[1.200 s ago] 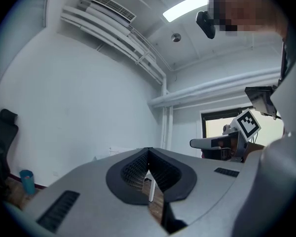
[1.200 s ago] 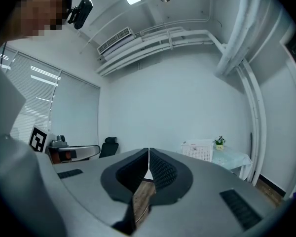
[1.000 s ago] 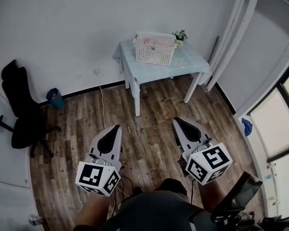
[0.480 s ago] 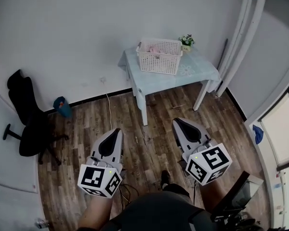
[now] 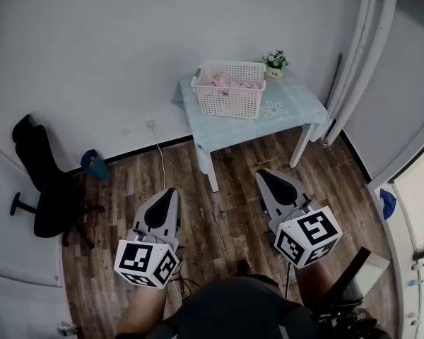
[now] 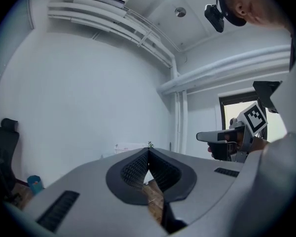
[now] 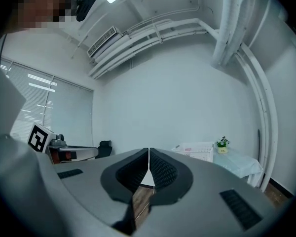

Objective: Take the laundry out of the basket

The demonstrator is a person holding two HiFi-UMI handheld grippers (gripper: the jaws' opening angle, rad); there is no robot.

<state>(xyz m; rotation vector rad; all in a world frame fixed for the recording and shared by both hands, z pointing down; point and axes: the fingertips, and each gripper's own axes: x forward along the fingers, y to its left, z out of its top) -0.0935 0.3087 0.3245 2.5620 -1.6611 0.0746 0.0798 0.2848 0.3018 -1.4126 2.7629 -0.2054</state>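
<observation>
- The white wall (image 5: 92, 48) stands far ahead of both pairs of fingers, beyond everything else.
- The wood floor (image 5: 127, 182) runs beneath the fingers and on ahead of them to the wall.
- The table (image 5: 290, 111), under a pale blue cloth, stands against the wall well ahead of the fingertips, a little nearer the right pair's line than the left's.
- The black office chair (image 5: 46, 189) is off to the left of the left fingers, well apart from them.
- The left gripper (image 5: 172, 188) is held level, its fingers pressed together at the tips with nothing between them.
- The right gripper (image 5: 261, 172) is level beside it, its fingers likewise closed tip to tip and empty.
- The white laundry basket (image 5: 230, 99) sits on the table's left part, well ahead of both pairs of fingers and between their lines.
- The pink laundry (image 5: 222, 80) lies inside the basket, far from any fingertip.
- A small blue bin (image 5: 93, 164) stands by the wall, ahead and left of the left fingers.
- A potted plant (image 5: 274, 64) sits on the table just right of the basket, far ahead of the right fingers.
</observation>
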